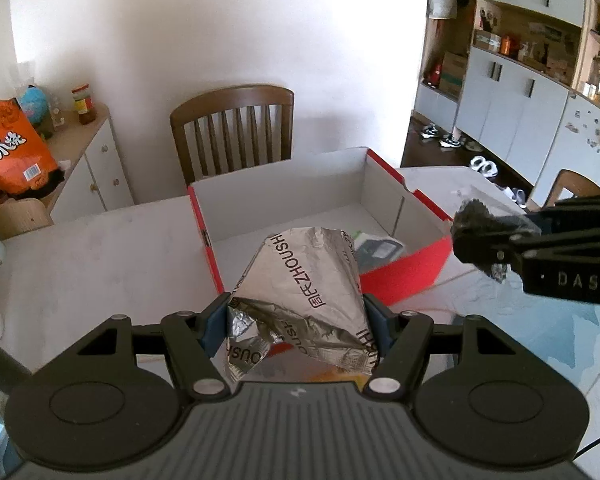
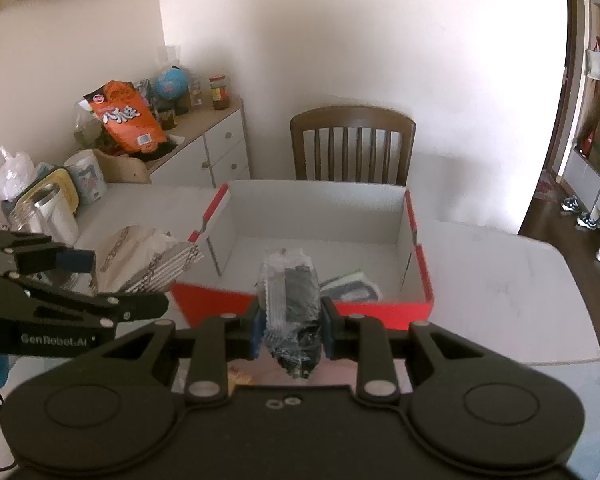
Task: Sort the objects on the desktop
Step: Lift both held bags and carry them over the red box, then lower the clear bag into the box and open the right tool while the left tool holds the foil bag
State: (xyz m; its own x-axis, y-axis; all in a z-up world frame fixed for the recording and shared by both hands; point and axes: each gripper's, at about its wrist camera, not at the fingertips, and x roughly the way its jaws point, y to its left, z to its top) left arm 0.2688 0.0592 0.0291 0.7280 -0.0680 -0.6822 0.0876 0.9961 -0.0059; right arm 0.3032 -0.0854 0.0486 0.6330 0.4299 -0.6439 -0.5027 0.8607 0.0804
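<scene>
Left claw (image 1: 296, 320) clamped on silver foil bag (image 1: 304, 280), right claw (image 2: 292, 328) on dark packet (image 2: 296, 292), red box (image 2: 380, 312) just ahead.

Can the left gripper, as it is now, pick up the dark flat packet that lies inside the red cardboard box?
Probably not yet. The left gripper is shut on a crumpled silver foil bag, so it has no free jaws. The red cardboard box is open on top, and nothing covers the dark flat packet.
</scene>
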